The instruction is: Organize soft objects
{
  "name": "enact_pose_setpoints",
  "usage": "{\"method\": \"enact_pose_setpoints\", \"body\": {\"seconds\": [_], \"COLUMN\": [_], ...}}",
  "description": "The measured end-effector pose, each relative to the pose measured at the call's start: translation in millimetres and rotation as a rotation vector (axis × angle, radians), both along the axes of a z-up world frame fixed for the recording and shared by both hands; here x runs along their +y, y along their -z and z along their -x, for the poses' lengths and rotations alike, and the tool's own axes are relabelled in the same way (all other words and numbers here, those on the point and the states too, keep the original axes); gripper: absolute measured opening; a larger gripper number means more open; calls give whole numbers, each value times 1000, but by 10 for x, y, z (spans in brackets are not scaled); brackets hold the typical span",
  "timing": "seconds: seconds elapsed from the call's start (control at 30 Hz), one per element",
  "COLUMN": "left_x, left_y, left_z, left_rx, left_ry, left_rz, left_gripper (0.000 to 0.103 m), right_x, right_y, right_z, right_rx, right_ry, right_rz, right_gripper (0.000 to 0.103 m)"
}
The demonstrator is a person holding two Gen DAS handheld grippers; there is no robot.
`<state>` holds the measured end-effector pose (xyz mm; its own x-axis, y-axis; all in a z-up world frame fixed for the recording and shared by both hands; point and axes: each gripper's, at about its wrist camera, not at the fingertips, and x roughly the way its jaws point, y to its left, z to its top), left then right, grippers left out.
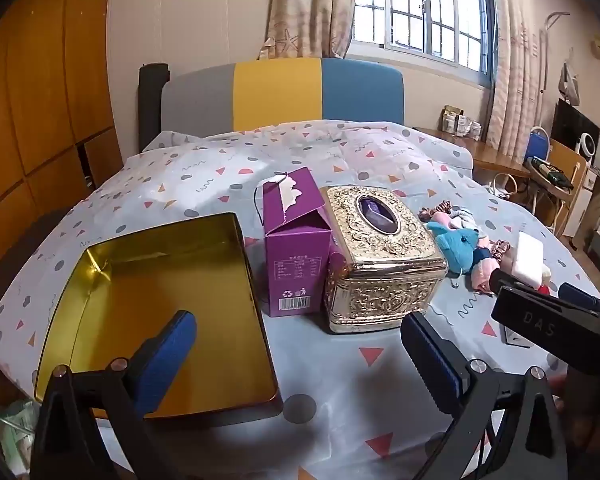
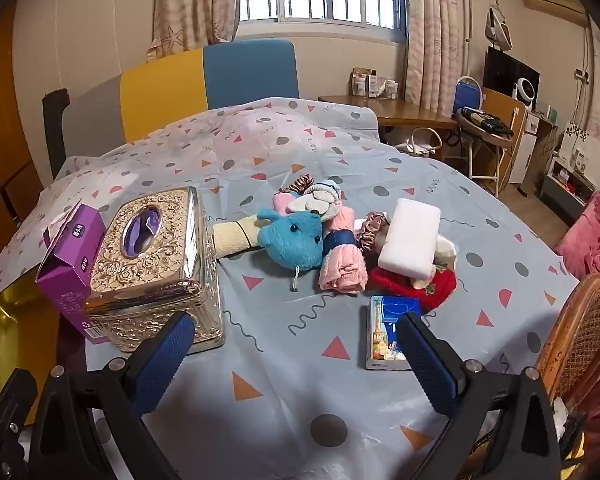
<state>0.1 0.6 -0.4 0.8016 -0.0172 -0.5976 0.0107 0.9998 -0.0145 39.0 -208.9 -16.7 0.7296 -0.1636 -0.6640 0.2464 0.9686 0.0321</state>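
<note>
A pile of soft things lies mid-table: a blue plush toy (image 2: 296, 240), a rolled pink cloth (image 2: 342, 264), a white sponge block (image 2: 412, 242), a red plush piece (image 2: 416, 282), scrunchies and a small doll. The pile also shows at the right in the left wrist view (image 1: 464, 240). An open gold tin tray (image 1: 160, 312) lies at the left. My left gripper (image 1: 296, 360) is open and empty above the tray's right edge. My right gripper (image 2: 296, 356) is open and empty in front of the pile.
An ornate gold tissue box (image 2: 156, 264) and an open purple carton (image 1: 294, 244) stand between tray and pile. A small tissue packet (image 2: 388, 332) lies by my right finger. A wicker chair (image 2: 580, 332) stands at the right, a colour-block chair back (image 1: 280, 92) behind the table.
</note>
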Motion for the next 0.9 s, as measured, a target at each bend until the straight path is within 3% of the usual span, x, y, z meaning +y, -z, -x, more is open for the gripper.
{"method": "enact_pose_setpoints", "body": {"seconds": [0.9], "left_x": [70], "left_y": [32], "left_z": [7], "left_rx": [23], "left_ry": [-25], "left_rz": [-32], "left_gripper": [103], "right_x": [83], "right_y": [48], "right_z": [-36], "right_rx": [11], "right_ry": [-39], "right_rz": [9], "right_gripper": [103]}}
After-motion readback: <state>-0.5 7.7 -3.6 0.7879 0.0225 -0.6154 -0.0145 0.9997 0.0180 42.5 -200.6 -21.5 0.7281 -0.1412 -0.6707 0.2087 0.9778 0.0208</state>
